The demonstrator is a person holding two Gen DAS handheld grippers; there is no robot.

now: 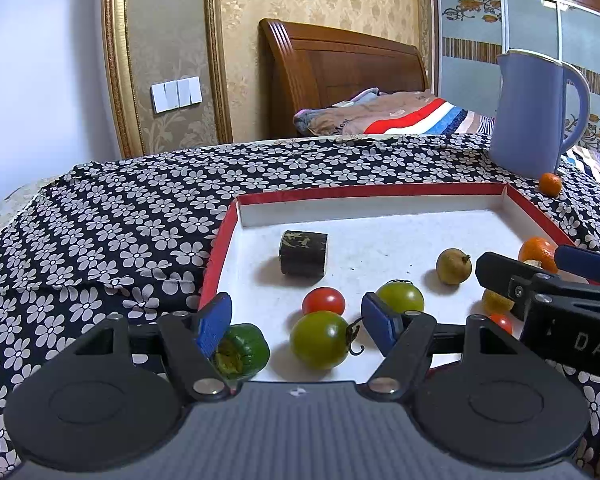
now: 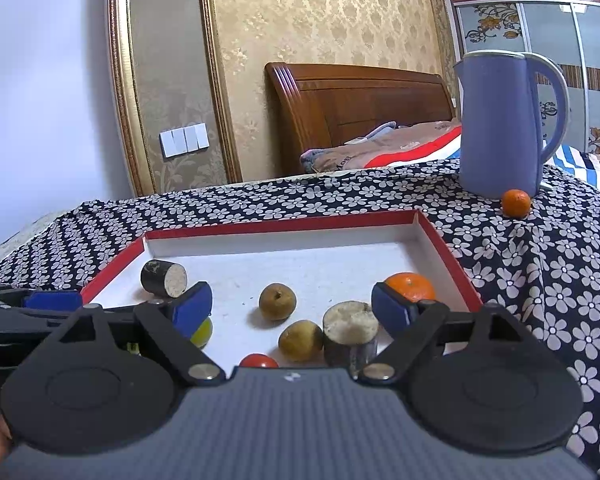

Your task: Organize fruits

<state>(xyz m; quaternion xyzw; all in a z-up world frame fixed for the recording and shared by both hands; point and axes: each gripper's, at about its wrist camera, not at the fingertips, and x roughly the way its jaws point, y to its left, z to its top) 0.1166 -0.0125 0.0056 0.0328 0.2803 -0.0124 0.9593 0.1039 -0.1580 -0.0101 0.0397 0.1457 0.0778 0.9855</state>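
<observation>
A red-rimmed white tray (image 1: 220, 248) holds the fruit. My left gripper (image 1: 296, 322) stands open over the tray's near left corner. A green tomato (image 1: 319, 339) lies below and between its pads, untouched. A red tomato (image 1: 323, 300), a second green tomato (image 1: 400, 296) and a green pepper (image 1: 244, 350) lie close by. My right gripper (image 2: 292, 307) is open wide, with two brown fruits (image 2: 278, 301) and an upright cane stump (image 2: 352, 336) lying in front of it. An orange (image 2: 410, 286) sits just behind its right pad (image 2: 392, 306). Nothing is held.
A blue kettle (image 2: 500, 124) stands at the back right on the flowered cloth (image 2: 540, 280), with a small orange (image 2: 516, 202) at its foot outside the tray. A dark cane piece (image 1: 303, 253) lies in the tray's far left. A bed is behind.
</observation>
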